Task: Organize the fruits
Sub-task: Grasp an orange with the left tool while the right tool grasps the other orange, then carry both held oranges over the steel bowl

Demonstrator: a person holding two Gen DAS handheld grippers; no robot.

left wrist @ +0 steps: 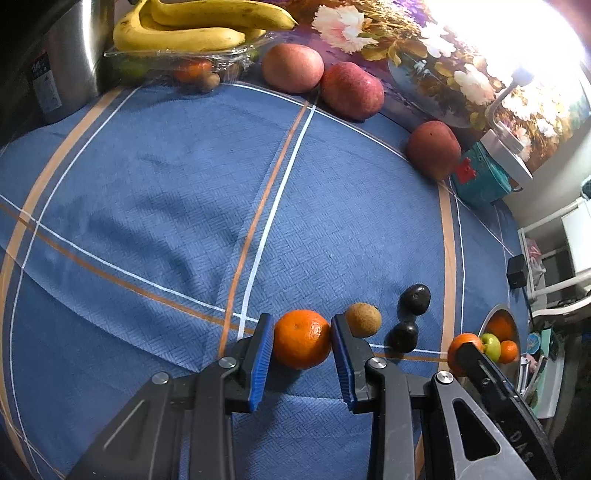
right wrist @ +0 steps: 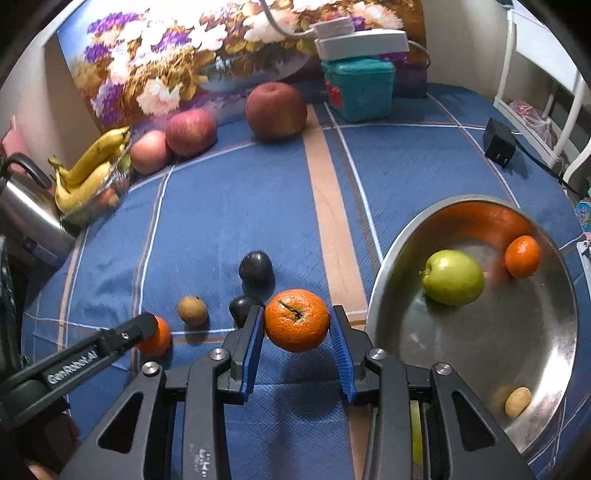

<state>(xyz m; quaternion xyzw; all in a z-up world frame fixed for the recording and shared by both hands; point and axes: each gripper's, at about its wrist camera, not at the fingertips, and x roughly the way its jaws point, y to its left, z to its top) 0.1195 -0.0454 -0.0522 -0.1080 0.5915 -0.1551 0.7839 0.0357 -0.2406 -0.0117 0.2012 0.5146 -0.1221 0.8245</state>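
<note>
My left gripper (left wrist: 302,341) is shut on an orange (left wrist: 302,339) that rests on the blue cloth. It also shows in the right wrist view (right wrist: 157,336). My right gripper (right wrist: 296,325) is shut on another orange (right wrist: 296,319), held above the cloth beside a steel bowl (right wrist: 391,258). The bowl holds a green apple (right wrist: 452,277), a small orange (right wrist: 522,256) and a small brown fruit (right wrist: 518,401). A kiwi (left wrist: 363,319) and two dark plums (left wrist: 414,293) (left wrist: 404,335) lie between the grippers.
Three red apples (left wrist: 293,67) (left wrist: 351,90) (left wrist: 434,148) line the far edge by a floral picture. Bananas (left wrist: 192,26) sit on a clear dish at far left beside a steel kettle (left wrist: 70,55). A teal box (right wrist: 357,88) and a black adapter (right wrist: 499,142) lie at the back right.
</note>
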